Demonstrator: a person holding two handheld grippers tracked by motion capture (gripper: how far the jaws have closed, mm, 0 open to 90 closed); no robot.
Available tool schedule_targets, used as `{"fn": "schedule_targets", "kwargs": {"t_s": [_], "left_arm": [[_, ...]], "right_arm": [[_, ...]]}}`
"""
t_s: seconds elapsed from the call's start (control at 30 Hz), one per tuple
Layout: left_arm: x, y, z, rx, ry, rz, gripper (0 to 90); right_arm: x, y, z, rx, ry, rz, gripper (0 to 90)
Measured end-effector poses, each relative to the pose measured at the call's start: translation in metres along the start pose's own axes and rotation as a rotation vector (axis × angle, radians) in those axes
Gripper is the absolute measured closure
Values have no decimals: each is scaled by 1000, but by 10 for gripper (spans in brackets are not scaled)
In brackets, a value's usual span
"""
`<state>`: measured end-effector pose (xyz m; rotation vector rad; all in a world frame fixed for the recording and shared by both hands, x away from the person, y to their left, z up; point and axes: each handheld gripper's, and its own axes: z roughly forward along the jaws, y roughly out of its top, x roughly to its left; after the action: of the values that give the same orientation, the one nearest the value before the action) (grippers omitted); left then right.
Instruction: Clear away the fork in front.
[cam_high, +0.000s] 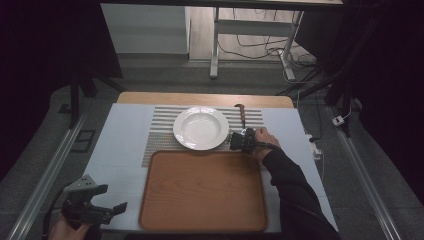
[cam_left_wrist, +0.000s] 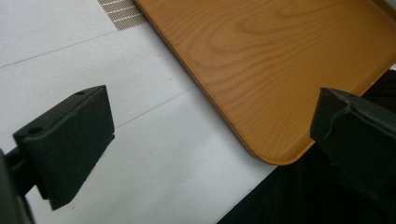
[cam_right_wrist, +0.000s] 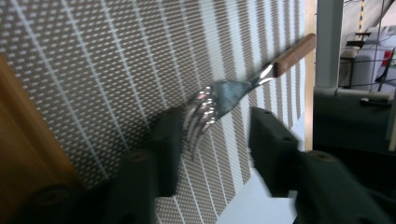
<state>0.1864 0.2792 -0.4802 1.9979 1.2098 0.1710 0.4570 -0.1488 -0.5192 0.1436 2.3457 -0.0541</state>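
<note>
We are at the reaching step: our right gripper (cam_high: 239, 140), at the centre right of the high view, sits just beside the white plate (cam_high: 201, 128) on the striped mat (cam_high: 162, 131), and it is closing in on the fork (cam_right_wrist: 219, 99). In the right gripper view the fork lies on the mat at the middle of the frame, its wooden handle running off to the upper right and its tines pointing down between our two jaws, which stand spread on either side of the tines and do not yet pinch them. From above, the handle shows as a dark strip just right of the plate's upper edge. Our left gripper (cam_high: 102, 205) waits at the lower left of the high view, off the near left corner of the wooden tray (cam_high: 202, 192), its jaws wide apart and holding nothing. We judge that the next move calls for squeezing the right jaws squarely on the fork's neck, low enough to catch it against the mat, then lifting it clear.
</note>
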Motion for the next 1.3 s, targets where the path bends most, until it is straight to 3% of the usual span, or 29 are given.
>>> {"fn": "schedule_targets", "kwargs": {"t_s": [0.1, 0.13, 0.2, 0.23, 0.27, 0.3, 0.33, 0.37, 0.43, 0.47, 0.53, 0.57, 0.73, 0.93, 1.07, 1.13, 1.2, 1.3], "left_arm": [[0, 0, 0, 1, -1, 2, 0], [0, 0, 0, 1, -1, 3, 0], [0, 0, 0, 2, 1, 4, 0], [-1, 0, 0, 3, 2, 6, 0], [-1, 0, 0, 4, 1, 7, 0], [-1, 0, 0, 4, 2, 6, 0], [-1, 0, 0, 4, 1, 6, 0], [-1, 0, 0, 4, 1, 7, 0], [-1, 0, 0, 5, 0, 6, 0], [-1, 0, 1, 6, -1, 7, 0], [-1, 0, 1, 8, 2, 9, 0], [-1, 0, 1, 8, 1, 10, 0], [-1, 1, 1, 8, 5, 11, 0], [-2, 1, 1, 8, 9, 12, 0], [-2, 1, 1, 7, 9, 13, 0], [-2, 1, 0, 6, 6, 12, 0], [-1, 1, 0, 4, 5, 11, 0], [-1, 0, 0, 0, 2, 10, 0]], "right_arm": [[8, 1, 5, 11, -52, -34, 863], [8, 1, 5, 11, -52, -34, 863], [14, 3, 3, 53, -135, -72, 890], [14, 3, 3, 53, -135, -72, 890], [14, 2, 4, 17, -156, -63, 892], [8, 3, -3, 11, -105, -28, 894], [8, 3, -3, 11, -105, -28, 894], [6, 3, -8, 7, -155, -33, 894], [6, 3, -11, 6, -158, -24, 895], [4, 2, -15, -9, -112, -10, 895], [4, 1, -20, -9, -138, -19, 895], [5, -1, -20, -37, -135, -11, 895], [3, -5, -33, -37, -123, 15, 895], [-1, -14, -52, -91, -99, 86, 895], [-6, -24, -70, -152, -37, 205, 895], [-8, -27, -73, -174, -20, 225, 895], [-9, -34, -83, -222, 16, 316, 895], [-9, -40, -88, -253, 44, 352, 895]]}}
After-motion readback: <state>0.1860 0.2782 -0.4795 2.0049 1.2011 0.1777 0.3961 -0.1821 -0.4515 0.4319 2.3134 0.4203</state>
